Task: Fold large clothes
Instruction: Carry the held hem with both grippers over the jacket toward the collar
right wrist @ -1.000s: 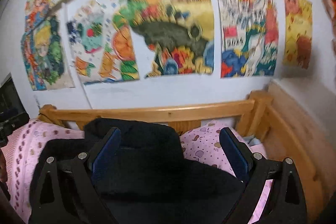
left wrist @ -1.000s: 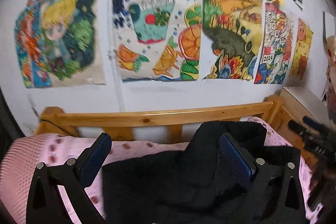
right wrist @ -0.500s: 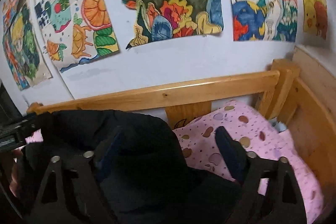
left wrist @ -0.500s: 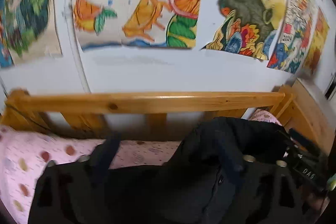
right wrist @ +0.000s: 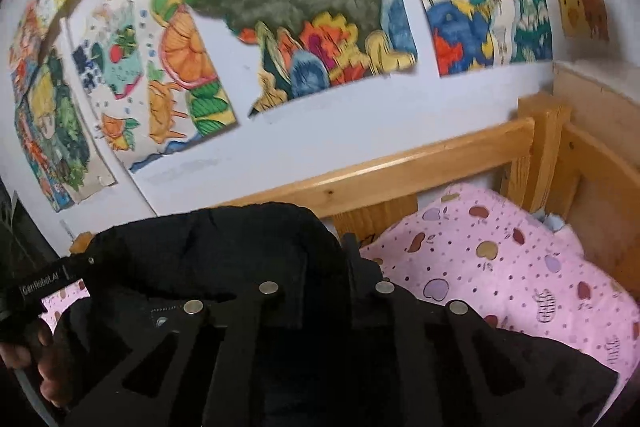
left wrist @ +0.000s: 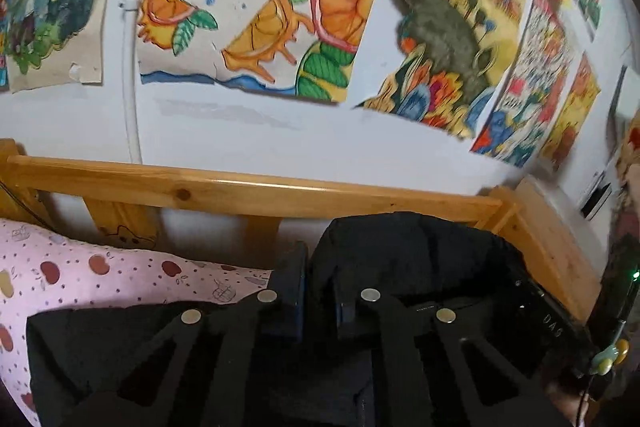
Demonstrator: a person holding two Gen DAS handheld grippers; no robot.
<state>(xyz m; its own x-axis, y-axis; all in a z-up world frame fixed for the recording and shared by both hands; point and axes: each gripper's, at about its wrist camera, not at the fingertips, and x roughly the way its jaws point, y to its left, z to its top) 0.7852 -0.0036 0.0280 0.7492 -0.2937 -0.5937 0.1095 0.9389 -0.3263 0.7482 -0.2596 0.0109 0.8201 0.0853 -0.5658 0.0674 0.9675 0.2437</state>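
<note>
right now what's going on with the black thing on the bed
A person is working a black padded garment with a handheld gripper in each hand, on a bed with a pink spotted sheet and a wooden rail. The left gripper is closing, its fingers pinching a fold of the garment. The right gripper is closing on the fabric too. The garment is still bunched up, not yet folded flat.

Both fingers (left wrist: pixel 294 279) now closing on garment (left wrist: pixel 400 251)

The left gripper (left wrist: pixel 318 291) and right gripper (right wrist: pixel 326 279) were angled downward side by side, their jaws closing on black fabric.
</note>
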